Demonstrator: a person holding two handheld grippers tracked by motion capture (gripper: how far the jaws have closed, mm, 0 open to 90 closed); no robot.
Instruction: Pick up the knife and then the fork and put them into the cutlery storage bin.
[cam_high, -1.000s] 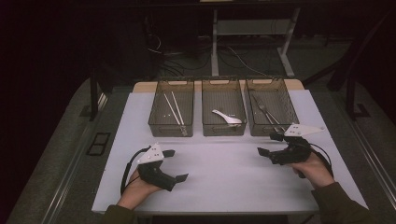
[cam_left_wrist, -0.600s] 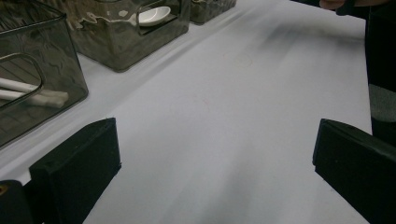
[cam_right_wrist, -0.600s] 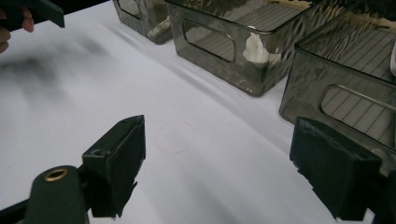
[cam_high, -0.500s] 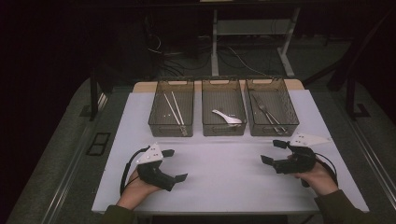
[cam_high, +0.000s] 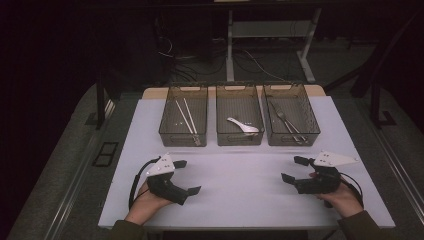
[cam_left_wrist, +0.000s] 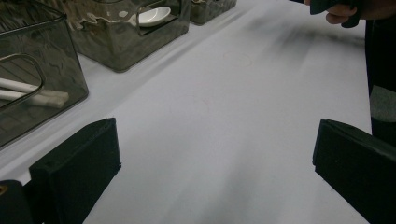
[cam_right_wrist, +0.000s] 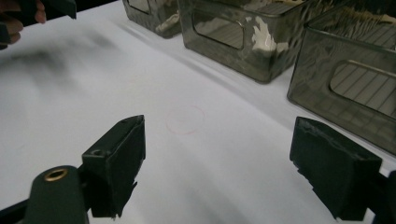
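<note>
You have no brand, label or readable writing in front of you on the bins, the grippers or the white table top (cam_high: 240, 180); the only mark is a faint thin red circle (cam_right_wrist: 185, 119) drawn on the surface, seen in your right gripper view between its jaws.

Three smoky translucent plastic bins stand in a row at the far side of the table. The left smoky bin (cam_high: 183, 116) holds a pair of pale chopsticks (cam_high: 185, 116) lying lengthwise. The middle smoky bin (cam_high: 239, 115) holds a white ceramic soup spoon (cam_high: 243, 125). The right smoky bin (cam_high: 290, 115) holds metal cutlery (cam_high: 284, 118), a fork among it; the rest is too small to tell.

Your left black gripper (cam_high: 181, 176), with its grey three-cornered plate, rests near the table's front left, jaws spread wide with nothing between them. Its own view looks across the bare table with the chopstick bin close at the left edge, the pale sticks (cam_left_wrist: 32, 93) visible through the wall, and the spoon (cam_left_wrist: 155, 15) through the handle cut-out of the next bin.

Your right black gripper (cam_high: 295, 170) sits near the front right, well apart from the left one, jaws likewise released and empty. Its view shows the bins' handle cut-outs from low down, which the high view does not.
</note>
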